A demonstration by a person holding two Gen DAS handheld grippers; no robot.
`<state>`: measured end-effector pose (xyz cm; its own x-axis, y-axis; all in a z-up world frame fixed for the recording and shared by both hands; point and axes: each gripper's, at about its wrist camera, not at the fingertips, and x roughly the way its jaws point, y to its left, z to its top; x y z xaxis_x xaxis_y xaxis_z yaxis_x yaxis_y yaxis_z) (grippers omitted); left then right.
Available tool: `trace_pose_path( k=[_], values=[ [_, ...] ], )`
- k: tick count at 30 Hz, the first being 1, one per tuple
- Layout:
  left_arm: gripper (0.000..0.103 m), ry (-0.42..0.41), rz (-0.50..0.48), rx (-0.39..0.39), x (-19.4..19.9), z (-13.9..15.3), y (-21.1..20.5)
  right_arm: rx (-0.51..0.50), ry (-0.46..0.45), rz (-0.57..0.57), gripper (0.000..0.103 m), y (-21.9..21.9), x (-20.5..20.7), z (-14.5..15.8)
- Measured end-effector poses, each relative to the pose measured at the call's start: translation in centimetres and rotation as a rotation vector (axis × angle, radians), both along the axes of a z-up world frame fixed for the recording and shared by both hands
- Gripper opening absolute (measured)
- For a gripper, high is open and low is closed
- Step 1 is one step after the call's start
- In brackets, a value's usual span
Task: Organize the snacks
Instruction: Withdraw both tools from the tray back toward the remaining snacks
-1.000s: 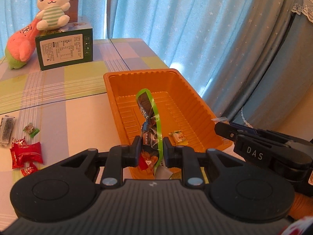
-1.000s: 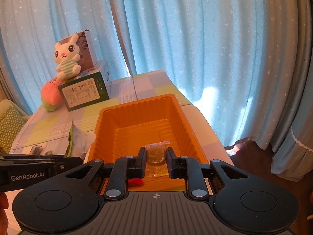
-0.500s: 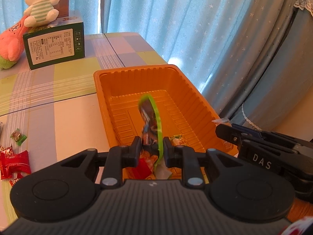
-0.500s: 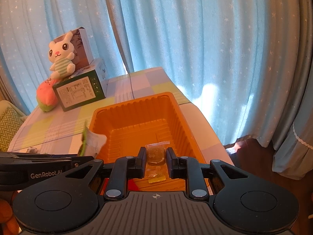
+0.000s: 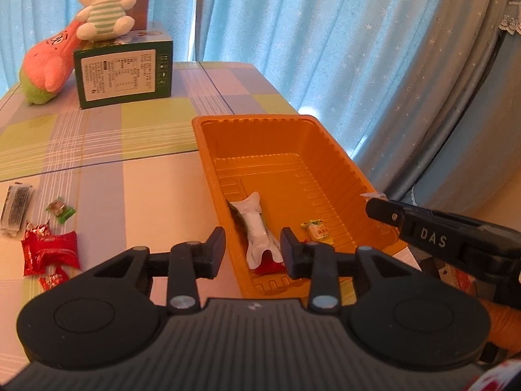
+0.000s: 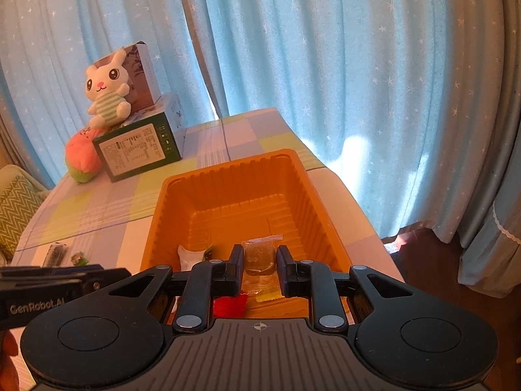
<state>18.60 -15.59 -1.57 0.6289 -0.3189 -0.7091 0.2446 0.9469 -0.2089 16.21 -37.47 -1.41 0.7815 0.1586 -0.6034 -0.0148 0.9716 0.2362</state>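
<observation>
Setting: blue star-print curtains hang behind a checked surface (image 5: pixel 97 150); I run both tools from afar.
Bin: an orange tray (image 5: pixel 338 159) stands at the right edge of the surface, its long axis running away from me.
Left tool (image 5: pixel 253 247): its jaws are opening and grip nothing; a white twisted wrapper (image 5: pixel 255 228) lies on the tray floor below the gap, its long axis pointing away and a little left.
Right tool (image 6: pixel 260 262): I have it clamped tight on a small clear packet (image 6: pixel 259 254) with a brownish sweet inside, held over the near end of the tray.
Key relation: the packet hangs straight above the tray floor, so I judge a plain release is all the next move needs.
Already in tray: a yellow sweet (image 5: pixel 315 228) and a red wrapper (image 6: pixel 229 304) near the closest wall.
Left to sort: red packets (image 5: pixel 50 255), a green sweet (image 5: pixel 60 209) and a grey packet (image 5: pixel 16 205) lie on the surface well to the left, nearer my left tool.
Writing: "DAS" on the right tool's side, "GenRobot.AI" on the left tool's side; the green box (image 5: pixel 123 76) carries print too small to read.
Backdrop: a plush rabbit (image 5: pixel 105 3) sits on that box.
</observation>
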Motion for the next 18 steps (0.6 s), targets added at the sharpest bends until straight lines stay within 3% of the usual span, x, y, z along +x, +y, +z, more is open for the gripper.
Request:
trace_pose_path(
  k=[5,6,8,18],
  values=[
    [0.041,-0.013,0.021,0.018,-0.9,0.3,1.0,0.047,-0.012,0.017,0.023,0.0,0.7,-0.1],
    [0.044,-0.015,0.027,0.018,-1.1,0.4,1.2,0.048,-0.01,0.01,0.027,0.0,0.7,-0.1],
    [0.045,-0.019,0.031,0.019,-1.4,0.5,1.7,0.065,-0.021,-0.005,0.048,-0.4,0.3,0.1],
    [0.054,-0.025,0.071,0.001,-4.5,1.5,4.1,0.088,0.01,-0.058,0.048,-0.6,-4.1,1.0]
  ],
)
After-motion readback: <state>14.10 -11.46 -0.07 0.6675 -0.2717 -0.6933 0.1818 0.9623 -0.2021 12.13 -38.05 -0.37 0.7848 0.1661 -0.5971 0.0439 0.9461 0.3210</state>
